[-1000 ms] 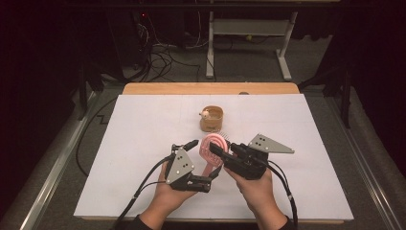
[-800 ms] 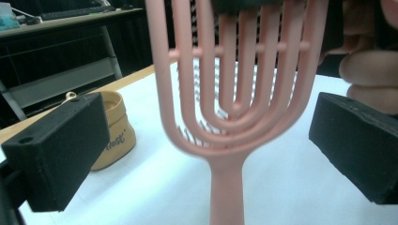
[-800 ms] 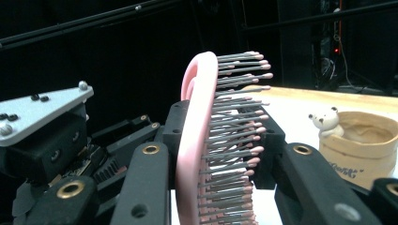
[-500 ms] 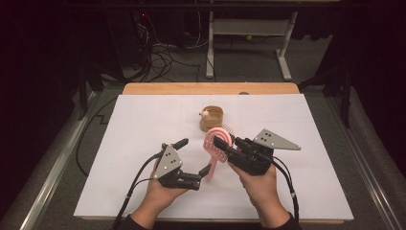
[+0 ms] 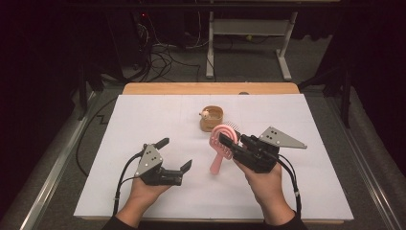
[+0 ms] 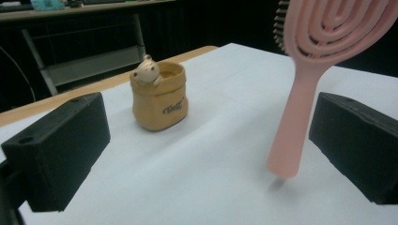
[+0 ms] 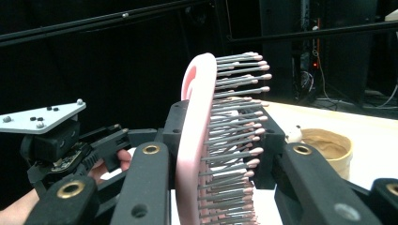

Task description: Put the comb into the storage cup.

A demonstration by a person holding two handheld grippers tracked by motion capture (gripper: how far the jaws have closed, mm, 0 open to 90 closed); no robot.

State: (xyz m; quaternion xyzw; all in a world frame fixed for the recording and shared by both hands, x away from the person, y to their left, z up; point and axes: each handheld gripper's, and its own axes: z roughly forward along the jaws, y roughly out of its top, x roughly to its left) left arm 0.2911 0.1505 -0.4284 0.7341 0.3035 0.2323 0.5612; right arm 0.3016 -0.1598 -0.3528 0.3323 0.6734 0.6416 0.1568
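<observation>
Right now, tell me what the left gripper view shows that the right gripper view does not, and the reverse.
The left gripper view alone gives the hairbrush's handle, its tip just above the white table cover, and the lettering on the tan pot. The right gripper view alone gives the brush's bristles side on, the right gripper shut on the brush head, and the left gripper farther off. Both share the pink brush and the pot.

Lab: dark room, floor cables (image 5: 163,57)
</observation>
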